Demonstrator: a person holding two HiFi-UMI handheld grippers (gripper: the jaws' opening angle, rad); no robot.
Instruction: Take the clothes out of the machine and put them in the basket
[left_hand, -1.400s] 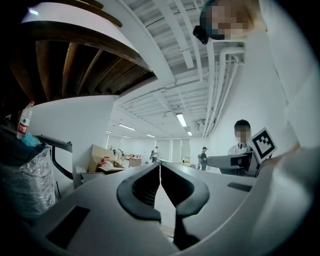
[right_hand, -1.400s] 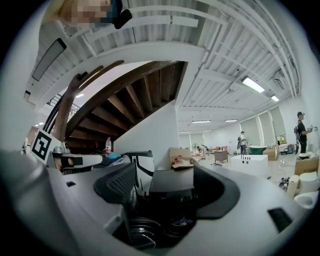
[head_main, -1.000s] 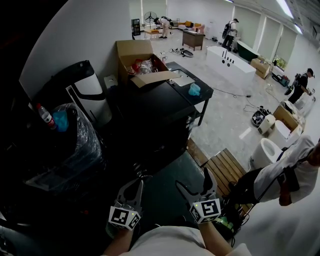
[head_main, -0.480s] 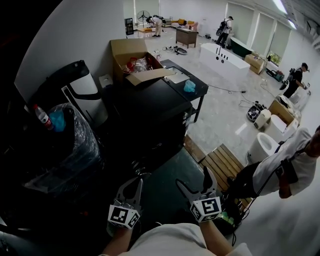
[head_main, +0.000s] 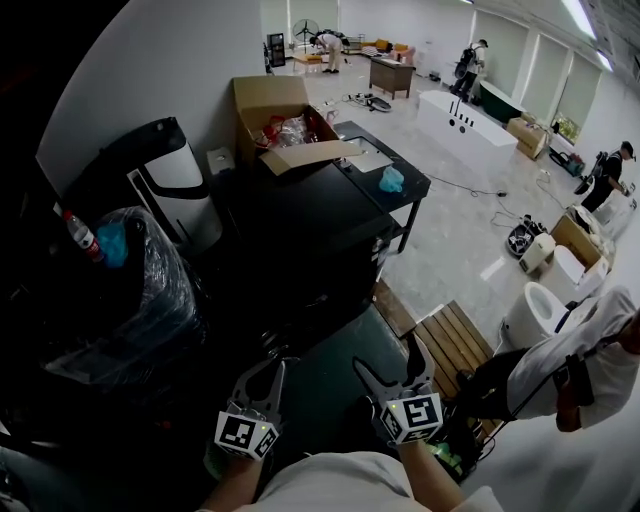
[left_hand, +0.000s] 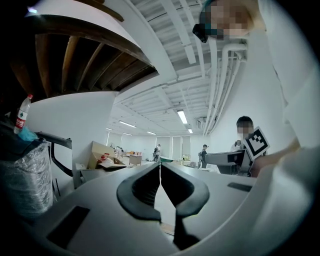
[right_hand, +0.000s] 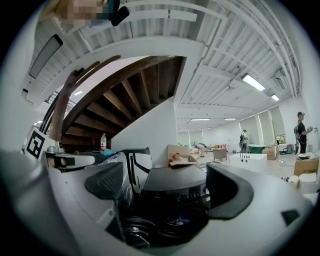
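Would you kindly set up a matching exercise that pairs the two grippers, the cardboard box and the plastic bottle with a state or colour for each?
Things:
1. left gripper
2. right gripper
3. cardboard box
4. plastic bottle

States:
A. jaws apart, nothing held
B. flaps open
C. jaws together
D. red label

Pairs: 1-C, 2-A, 3-B, 4-D

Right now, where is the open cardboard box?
In the head view the cardboard box sits upper middle, by the white wall, just beyond the black machine.
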